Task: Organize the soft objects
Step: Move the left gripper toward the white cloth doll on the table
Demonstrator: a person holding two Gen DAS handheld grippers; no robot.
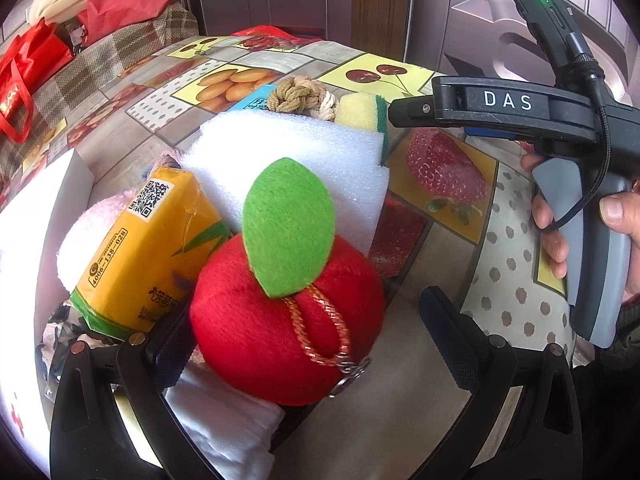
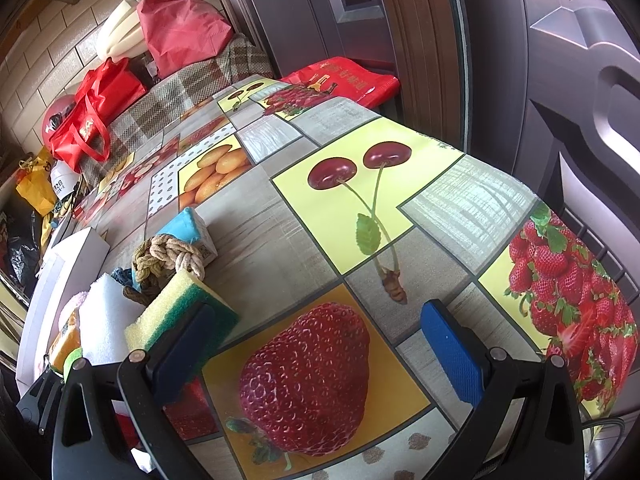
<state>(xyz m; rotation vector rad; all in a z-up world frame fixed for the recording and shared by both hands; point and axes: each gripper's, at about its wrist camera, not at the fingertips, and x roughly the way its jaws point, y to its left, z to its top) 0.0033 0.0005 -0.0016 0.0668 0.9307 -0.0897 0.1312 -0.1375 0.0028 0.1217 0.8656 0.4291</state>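
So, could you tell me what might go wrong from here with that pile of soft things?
1. The plush red apple sits high on the pile between the open fingers of the left hand-held gripper; a clumsy squeeze could roll it off.
2. The white foam block leans on the yellow tissue pack, so pulling one may shift the other.
3. The yellow-green sponge touches the right hand-held gripper and could be knocked.

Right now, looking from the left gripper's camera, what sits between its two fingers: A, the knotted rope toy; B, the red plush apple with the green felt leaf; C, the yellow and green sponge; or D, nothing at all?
B: the red plush apple, with its green leaf, fills the gap between the open fingers of the left gripper, while the sponge and knotted rope toy lie farther back on the table.
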